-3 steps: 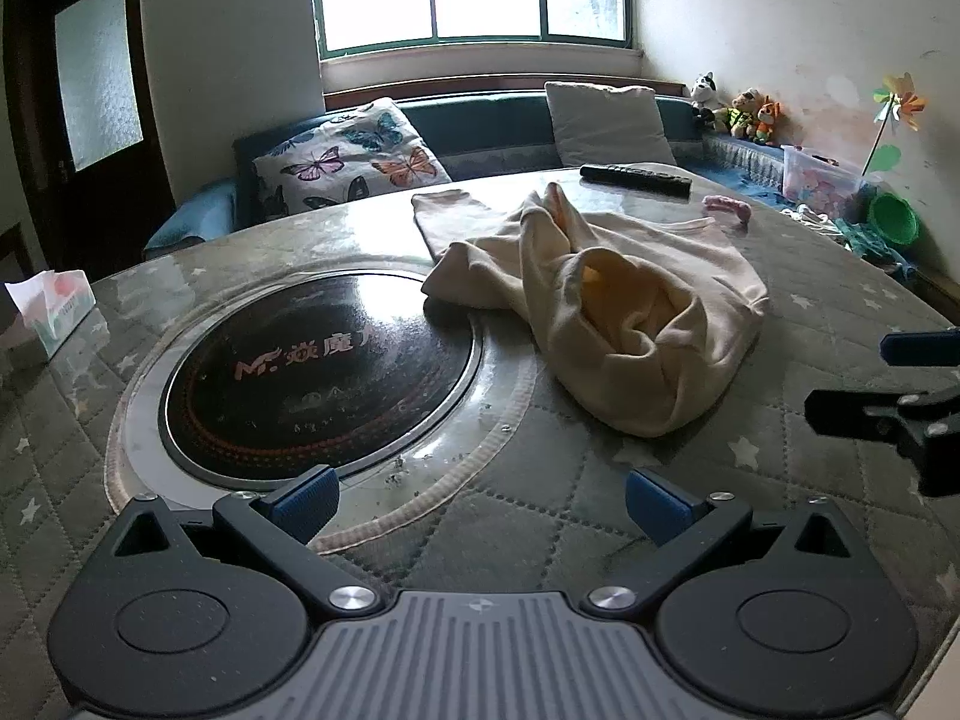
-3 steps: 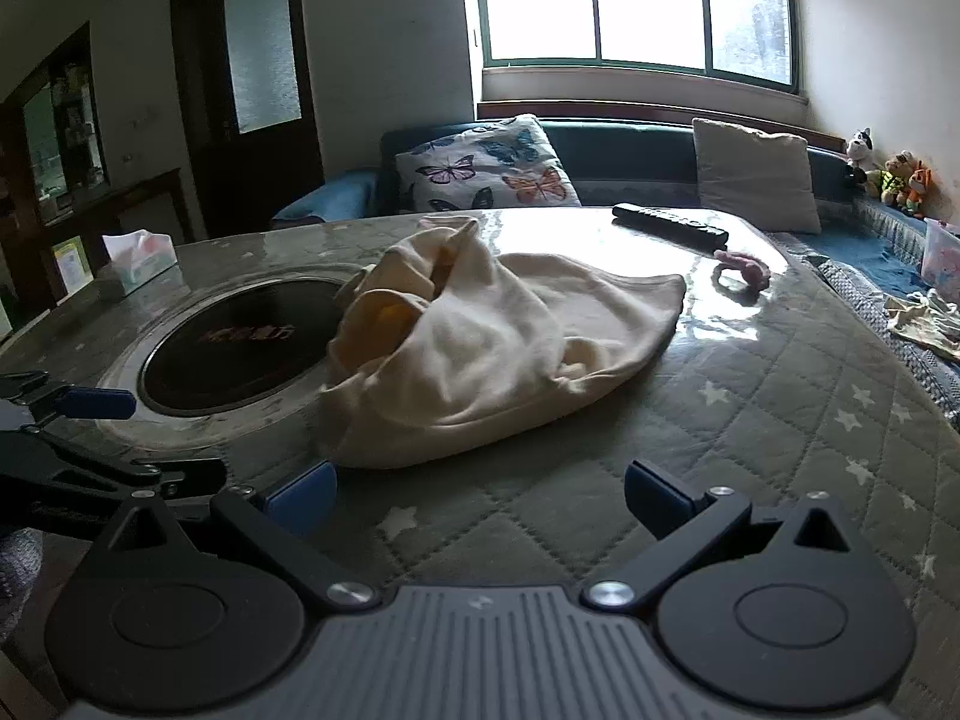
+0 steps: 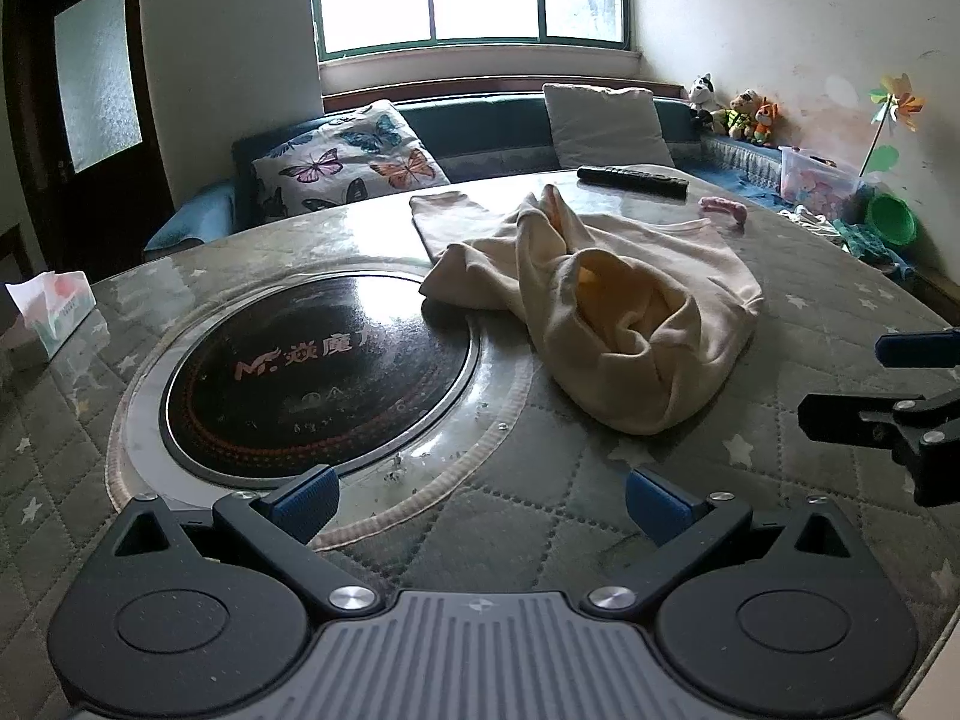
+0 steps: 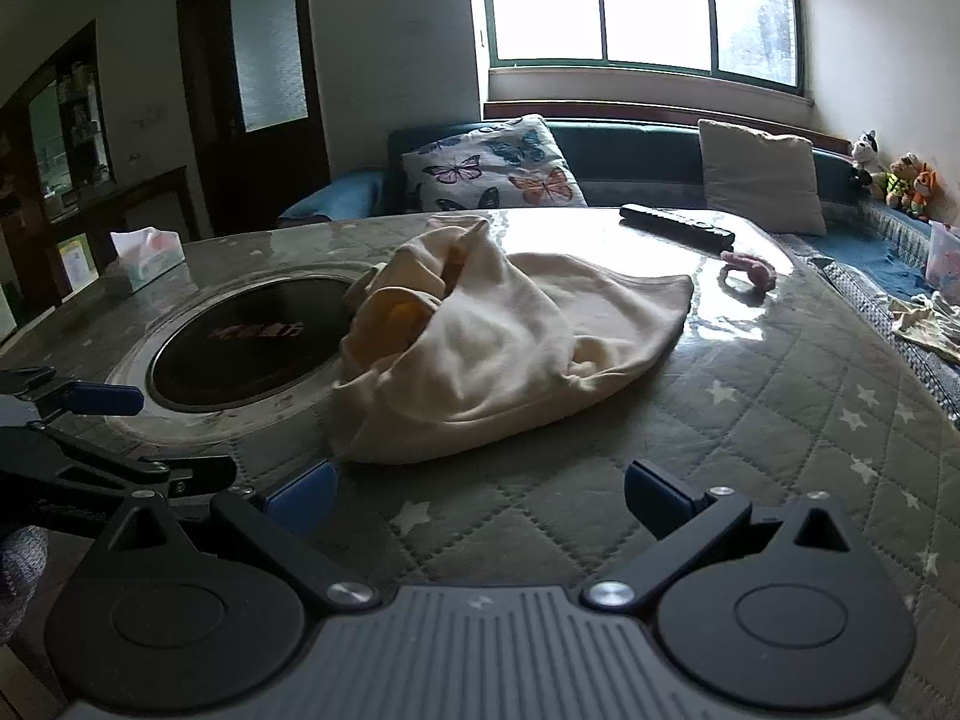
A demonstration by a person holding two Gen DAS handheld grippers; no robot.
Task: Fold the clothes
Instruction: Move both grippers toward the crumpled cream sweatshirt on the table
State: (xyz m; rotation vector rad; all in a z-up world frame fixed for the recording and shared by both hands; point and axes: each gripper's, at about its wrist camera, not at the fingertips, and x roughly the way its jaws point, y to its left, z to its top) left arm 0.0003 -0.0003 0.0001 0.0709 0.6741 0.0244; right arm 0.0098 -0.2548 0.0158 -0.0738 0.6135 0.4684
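A cream garment (image 3: 624,300) lies crumpled in a heap on the round quilted table (image 3: 600,540), with a yellow lining showing in its folds. It also shows in the right wrist view (image 4: 480,354). My left gripper (image 3: 477,498) is open and empty, low over the table in front of the heap. My right gripper (image 4: 477,495) is open and empty, close to the heap's near edge. The right gripper shows at the right edge of the left wrist view (image 3: 888,390). The left gripper shows at the left edge of the right wrist view (image 4: 90,432).
A black round hotplate (image 3: 312,372) is set in the table left of the garment. A tissue box (image 3: 54,312) stands at the far left. A black remote (image 3: 633,180) and a pink object (image 3: 723,210) lie beyond the garment. A sofa with cushions (image 3: 348,162) stands behind.
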